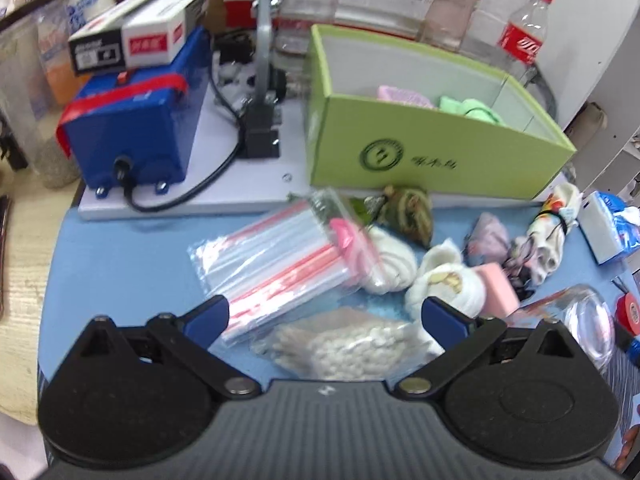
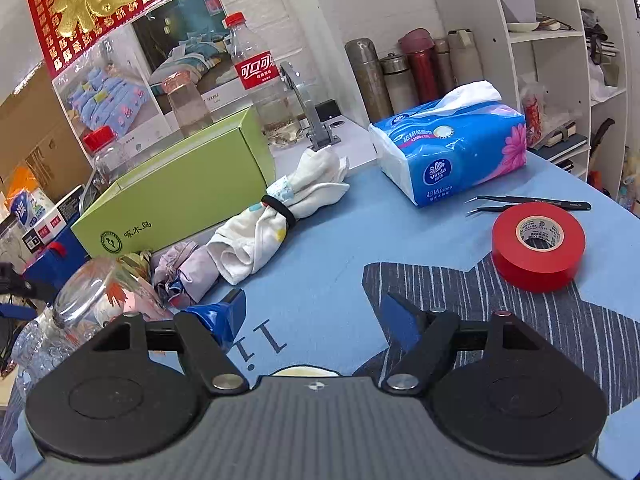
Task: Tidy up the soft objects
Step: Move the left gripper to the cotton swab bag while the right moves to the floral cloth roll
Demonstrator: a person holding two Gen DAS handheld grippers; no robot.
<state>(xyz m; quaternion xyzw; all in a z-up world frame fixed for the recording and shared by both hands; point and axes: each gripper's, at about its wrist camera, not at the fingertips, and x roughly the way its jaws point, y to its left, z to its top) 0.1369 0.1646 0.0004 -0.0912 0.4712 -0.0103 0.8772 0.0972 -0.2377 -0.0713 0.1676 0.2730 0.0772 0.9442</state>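
My left claw [image 1: 326, 316] tilts down, spread and empty, over a bag of cotton swabs [image 1: 344, 346] at lower centre, my right claw [image 2: 314, 314] likewise spread, rolled white socks [image 1: 444, 286] beside the green box [image 1: 436, 148]

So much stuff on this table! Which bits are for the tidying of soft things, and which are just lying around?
For the job: green box, white rolled socks, banded cloth bundle, lilac cloth.

Just lying about: red tape, tweezers, tissue pack, cola bottle, blue machine.
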